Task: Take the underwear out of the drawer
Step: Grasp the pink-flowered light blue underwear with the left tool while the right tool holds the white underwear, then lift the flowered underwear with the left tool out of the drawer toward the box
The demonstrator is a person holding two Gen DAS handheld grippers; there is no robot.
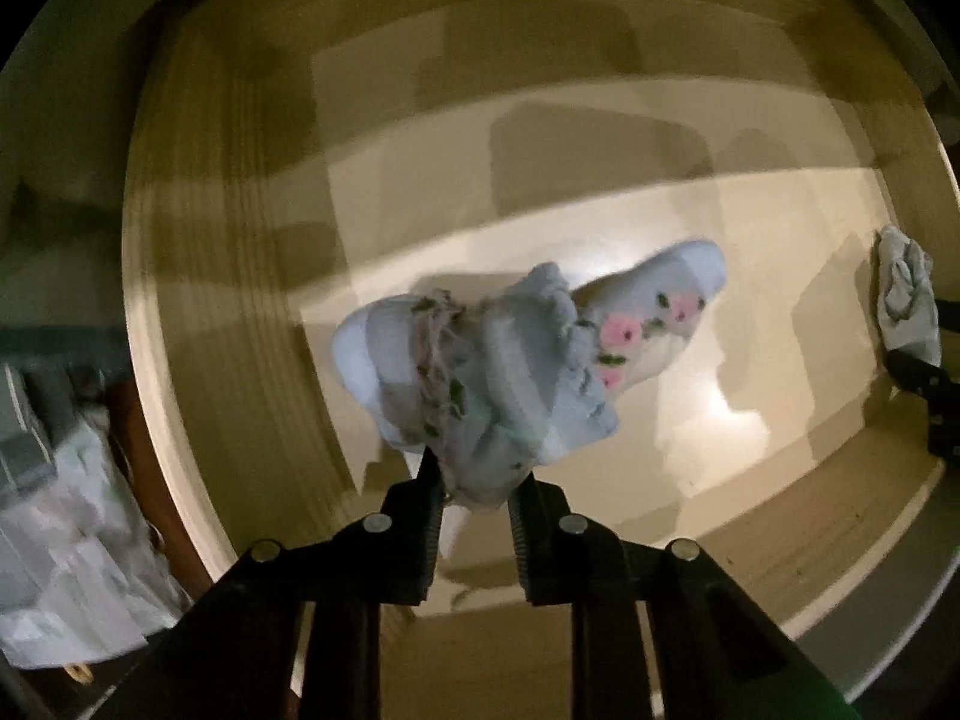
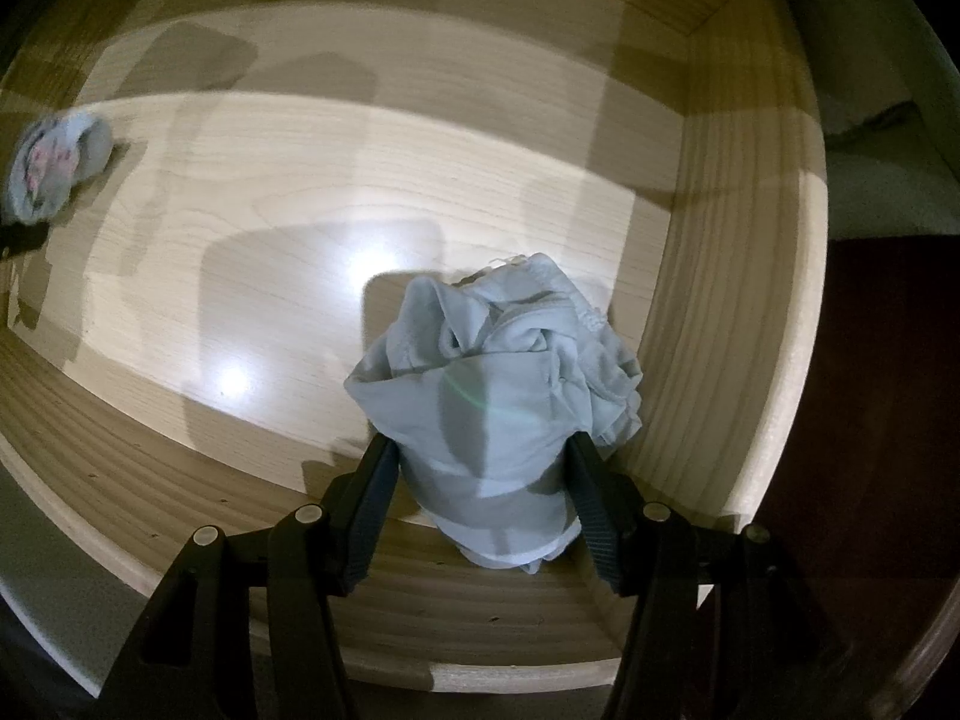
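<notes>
My left gripper [image 1: 477, 471] is shut on pale blue underwear with pink flowers [image 1: 516, 354] and holds it above the bare bottom of the light wooden drawer [image 1: 690, 228]. That floral piece also shows small in the right wrist view [image 2: 57, 165]. My right gripper [image 2: 480, 450] is shut on a bunched plain pale blue underwear [image 2: 498, 384], held over the drawer's near right corner. The plain piece also shows at the right edge of the left wrist view [image 1: 906, 294].
The drawer's wooden walls [image 2: 732, 276] rise on all sides. A heap of pale cloth [image 1: 66, 546] lies outside the drawer at the left. A dark brown surface [image 2: 888, 420] lies beyond the right wall.
</notes>
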